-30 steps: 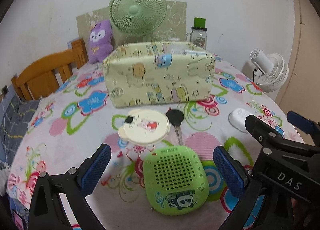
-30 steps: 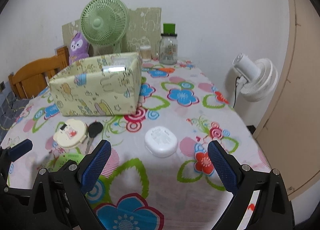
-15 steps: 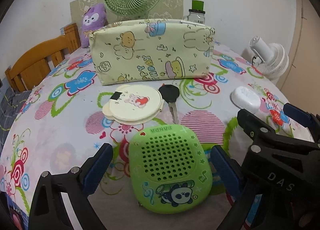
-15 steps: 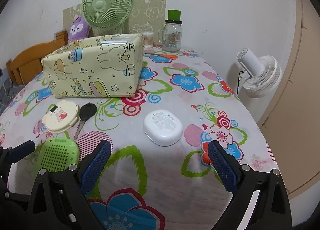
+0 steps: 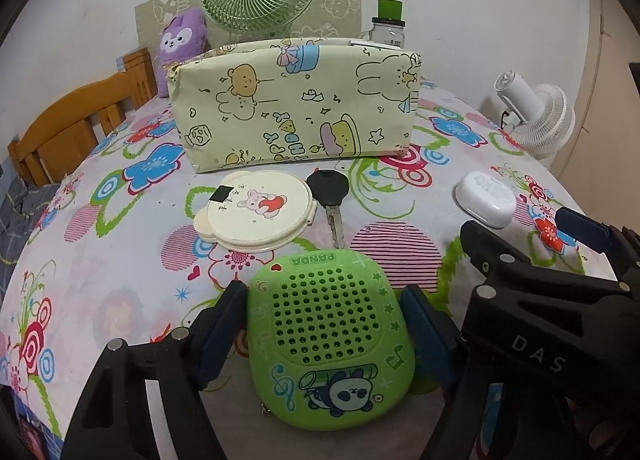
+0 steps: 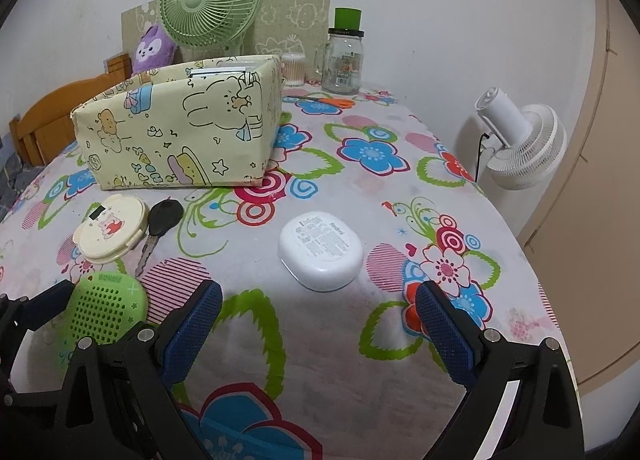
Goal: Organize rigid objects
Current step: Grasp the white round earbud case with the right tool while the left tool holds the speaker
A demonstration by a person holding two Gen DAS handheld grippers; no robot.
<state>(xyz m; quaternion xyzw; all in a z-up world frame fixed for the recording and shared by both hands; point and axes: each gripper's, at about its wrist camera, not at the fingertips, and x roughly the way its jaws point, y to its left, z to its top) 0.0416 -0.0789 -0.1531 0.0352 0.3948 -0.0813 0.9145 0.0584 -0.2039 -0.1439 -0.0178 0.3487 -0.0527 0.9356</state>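
We are on the pick-up step — our left gripper [image 5: 326, 324] is closing around the green panda case [image 5: 328, 344], pads at its sides. Our right gripper [image 6: 318, 324] hangs open, empty — next, lift toward the fabric box [image 5: 294, 104].

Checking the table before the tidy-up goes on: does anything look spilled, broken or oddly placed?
Nothing spilled or broken. Only oddity: orange-handled scissors lie loose on the cloth at the far end, by the glass jar.

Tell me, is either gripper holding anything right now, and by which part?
The left gripper is closing on the green panda case, its pads at the case's left and right edges. The right gripper is open and holds nothing.
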